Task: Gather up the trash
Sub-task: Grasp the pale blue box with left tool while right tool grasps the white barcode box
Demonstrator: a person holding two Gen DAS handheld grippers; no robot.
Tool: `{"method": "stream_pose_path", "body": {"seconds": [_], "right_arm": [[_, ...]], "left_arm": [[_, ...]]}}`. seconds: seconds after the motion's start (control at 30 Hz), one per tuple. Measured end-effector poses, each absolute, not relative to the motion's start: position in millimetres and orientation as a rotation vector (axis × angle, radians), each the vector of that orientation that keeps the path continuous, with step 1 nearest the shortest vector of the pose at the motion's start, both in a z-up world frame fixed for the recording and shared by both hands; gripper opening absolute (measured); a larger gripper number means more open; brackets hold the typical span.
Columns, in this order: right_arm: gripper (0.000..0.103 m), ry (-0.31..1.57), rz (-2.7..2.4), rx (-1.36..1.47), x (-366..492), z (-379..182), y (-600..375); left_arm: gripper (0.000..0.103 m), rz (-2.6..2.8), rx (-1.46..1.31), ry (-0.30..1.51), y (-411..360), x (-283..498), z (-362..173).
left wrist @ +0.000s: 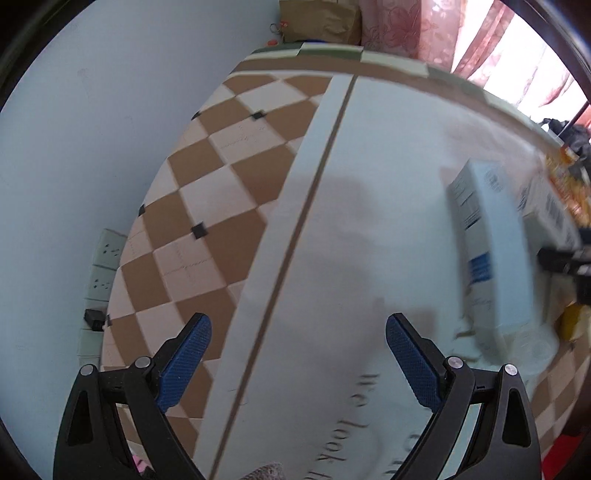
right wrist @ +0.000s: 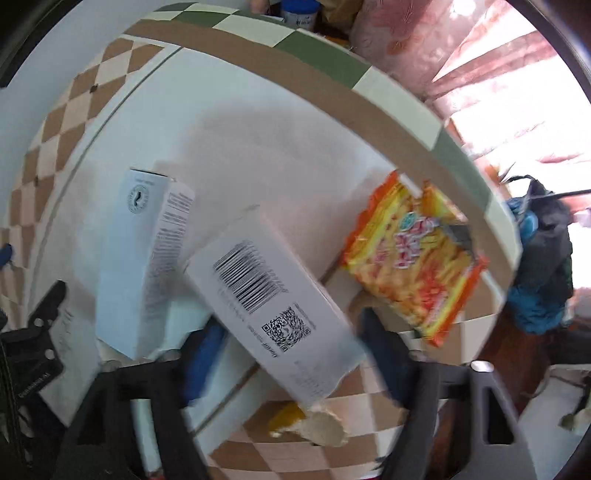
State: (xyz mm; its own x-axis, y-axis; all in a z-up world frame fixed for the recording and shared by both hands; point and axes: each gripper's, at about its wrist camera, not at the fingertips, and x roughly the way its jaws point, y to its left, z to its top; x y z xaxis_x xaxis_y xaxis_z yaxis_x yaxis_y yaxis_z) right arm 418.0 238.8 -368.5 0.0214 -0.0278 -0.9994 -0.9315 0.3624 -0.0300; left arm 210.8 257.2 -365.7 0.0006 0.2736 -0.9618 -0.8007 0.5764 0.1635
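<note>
In the right wrist view my right gripper (right wrist: 291, 343) is open, one blue pad on each side of a white carton with a barcode and QR code (right wrist: 269, 299); the view is too blurred to tell whether the pads touch it. A second white carton with small print (right wrist: 144, 258) lies to its left. An orange and yellow snack packet (right wrist: 413, 258) lies to the right. A crumpled beige scrap (right wrist: 325, 424) and a yellow piece (right wrist: 284, 415) lie below. In the left wrist view my left gripper (left wrist: 297, 332) is open and empty over a white sheet (left wrist: 369, 221). The white carton (left wrist: 487, 240) shows at right.
The table has a brown and cream checked cloth (left wrist: 221, 192) with a green border (right wrist: 325, 59). A brown paper bag (left wrist: 321, 18) stands at the far edge. Wall sockets (left wrist: 107, 254) are at left. Pink curtains (right wrist: 480, 55) and a dark bag (right wrist: 543, 258) are at right.
</note>
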Motion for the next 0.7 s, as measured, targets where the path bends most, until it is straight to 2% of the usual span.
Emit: {"method": "stream_pose_path", "body": {"seconds": [0.13,0.27,0.4,0.47,0.5,0.53,0.6,0.7], "right_arm": [[0.063,1.487,0.792,-0.776,439.2,-363.5,208.0],[0.063,1.606,0.645,-0.496,468.0,-359.0,156.5],[0.064,1.646,0.606,-0.351,480.4,-360.2,122.2],[0.078,1.686,0.612,-0.324,482.1,-365.0,112.6],[0.078,1.680,0.616,-0.338,482.0,-365.2,111.1],[0.078,1.663,0.625,-0.362,481.1,-364.3,111.4],[0.078,1.616,0.648,-0.412,471.6,-363.6,110.0],[0.075,1.548,0.699,-0.497,460.3,-361.8,128.8]], "left_arm": [[0.097,0.832,-0.566,1.264,254.7,230.4,-354.4],[0.097,0.732,-0.633,1.257,255.4,264.9,-359.2],[0.096,0.627,-0.638,1.312,252.1,303.0,-372.1],[0.087,0.619,-0.598,1.328,251.0,312.5,-379.0],[0.066,0.620,-0.577,1.332,252.7,314.0,-380.4],[0.039,0.624,-0.566,1.336,253.9,316.0,-381.0],[0.031,0.631,-0.542,1.333,257.0,311.6,-379.4],[0.031,0.640,-0.492,1.312,254.2,306.3,-367.0]]}}
